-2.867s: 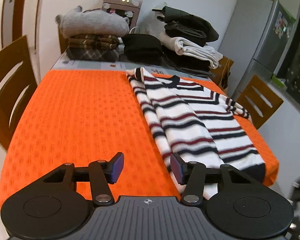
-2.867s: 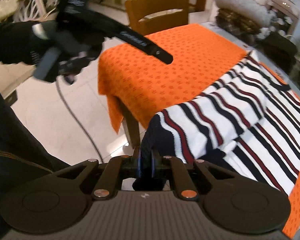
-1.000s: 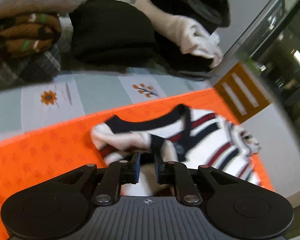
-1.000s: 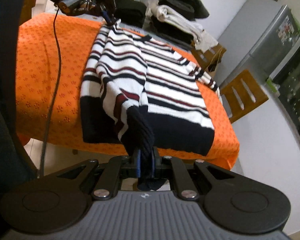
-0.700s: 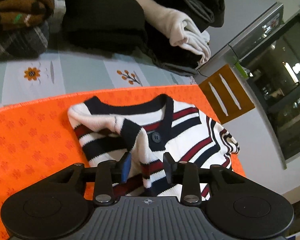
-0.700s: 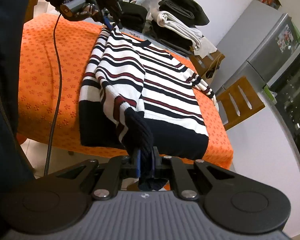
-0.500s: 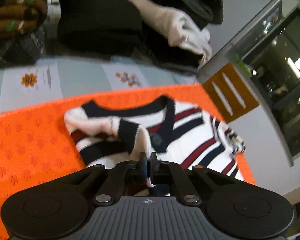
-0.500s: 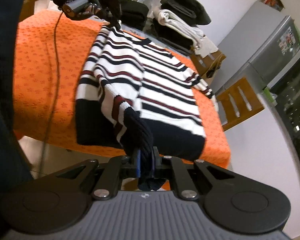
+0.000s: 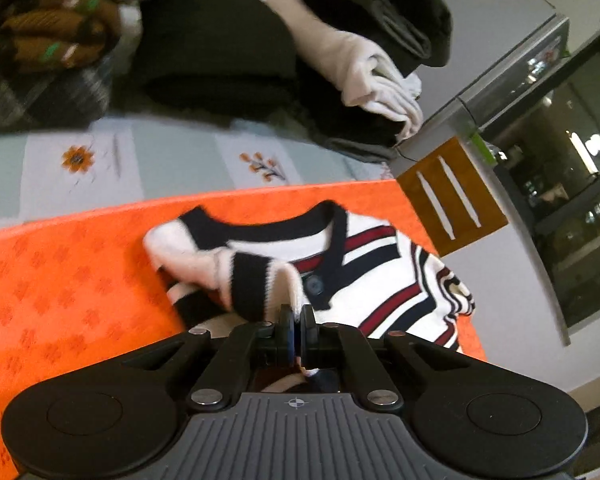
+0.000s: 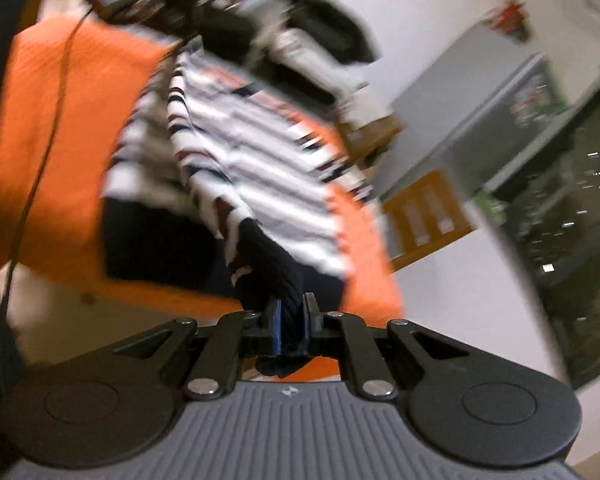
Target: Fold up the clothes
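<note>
Fold's barely halfway I'd say: the striped sweater is spread on the orange bench just ahead of both claws, left claw pinching cloth by the collar, right claw pinching the navy hem, fold-over not finished, stacking left.

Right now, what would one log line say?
left gripper: shut on striped sweater near collar | right gripper: shut on its dark hem | orange cloth underneath
</note>
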A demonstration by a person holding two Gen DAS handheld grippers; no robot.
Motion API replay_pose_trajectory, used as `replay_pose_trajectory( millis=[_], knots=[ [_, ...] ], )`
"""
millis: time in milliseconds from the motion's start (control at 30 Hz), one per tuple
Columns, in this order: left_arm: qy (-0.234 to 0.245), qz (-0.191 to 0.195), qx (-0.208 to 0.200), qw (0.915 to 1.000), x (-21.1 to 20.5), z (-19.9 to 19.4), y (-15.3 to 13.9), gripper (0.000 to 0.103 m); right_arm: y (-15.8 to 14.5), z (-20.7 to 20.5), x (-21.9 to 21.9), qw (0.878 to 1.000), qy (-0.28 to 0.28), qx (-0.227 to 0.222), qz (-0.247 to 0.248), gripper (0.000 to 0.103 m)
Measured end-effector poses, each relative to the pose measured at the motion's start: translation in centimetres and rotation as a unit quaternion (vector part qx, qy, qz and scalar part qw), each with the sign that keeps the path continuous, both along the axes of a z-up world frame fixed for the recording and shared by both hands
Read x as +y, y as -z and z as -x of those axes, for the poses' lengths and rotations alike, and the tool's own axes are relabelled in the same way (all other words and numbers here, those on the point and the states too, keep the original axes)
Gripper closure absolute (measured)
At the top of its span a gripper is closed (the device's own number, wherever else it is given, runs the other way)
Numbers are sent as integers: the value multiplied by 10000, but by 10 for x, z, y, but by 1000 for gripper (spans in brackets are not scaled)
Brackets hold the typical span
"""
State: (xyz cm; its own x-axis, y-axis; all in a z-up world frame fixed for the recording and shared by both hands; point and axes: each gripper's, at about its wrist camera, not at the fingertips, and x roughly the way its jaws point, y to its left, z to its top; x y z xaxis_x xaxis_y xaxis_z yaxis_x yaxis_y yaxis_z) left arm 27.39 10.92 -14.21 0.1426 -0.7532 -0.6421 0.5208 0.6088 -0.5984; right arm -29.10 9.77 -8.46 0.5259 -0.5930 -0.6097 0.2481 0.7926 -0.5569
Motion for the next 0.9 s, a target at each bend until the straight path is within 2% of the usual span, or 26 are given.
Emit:
replay_pose_trajectory(
  millis=[100, 233, 500, 633, 733, 800, 900],
  knots=[
    [-33, 121, 10, 9999, 7, 0, -2, 98, 9, -1, 4, 10000, 40, 17, -64, 92],
    [51, 224, -38, 9997, 12, -1, -10, 98, 4, 5, 3, 9997, 145, -198, 50, 92],
    [12, -160, 44, 9999, 22, 1, 8, 98, 17, 20, 13, 9998, 100, -59, -133, 92],
    [23, -409, -59, 9991, 23, 5, 17, 97, 24, 25, 20, 9992, 61, -75, -378, 91],
    [21, -527, -121, 9985, 24, 9, 20, 87, 29, 30, 22, 9983, 19, -68, -576, 90],
    [-10, -514, -255, 9984, 27, 15, 16, 66, 26, 35, 20, 9970, 60, -166, -752, 88],
    [-33, -457, -508, 9977, 29, 25, 6, 58, 21, 41, 17, 9949, 90, -257, -972, 82]
  ],
)
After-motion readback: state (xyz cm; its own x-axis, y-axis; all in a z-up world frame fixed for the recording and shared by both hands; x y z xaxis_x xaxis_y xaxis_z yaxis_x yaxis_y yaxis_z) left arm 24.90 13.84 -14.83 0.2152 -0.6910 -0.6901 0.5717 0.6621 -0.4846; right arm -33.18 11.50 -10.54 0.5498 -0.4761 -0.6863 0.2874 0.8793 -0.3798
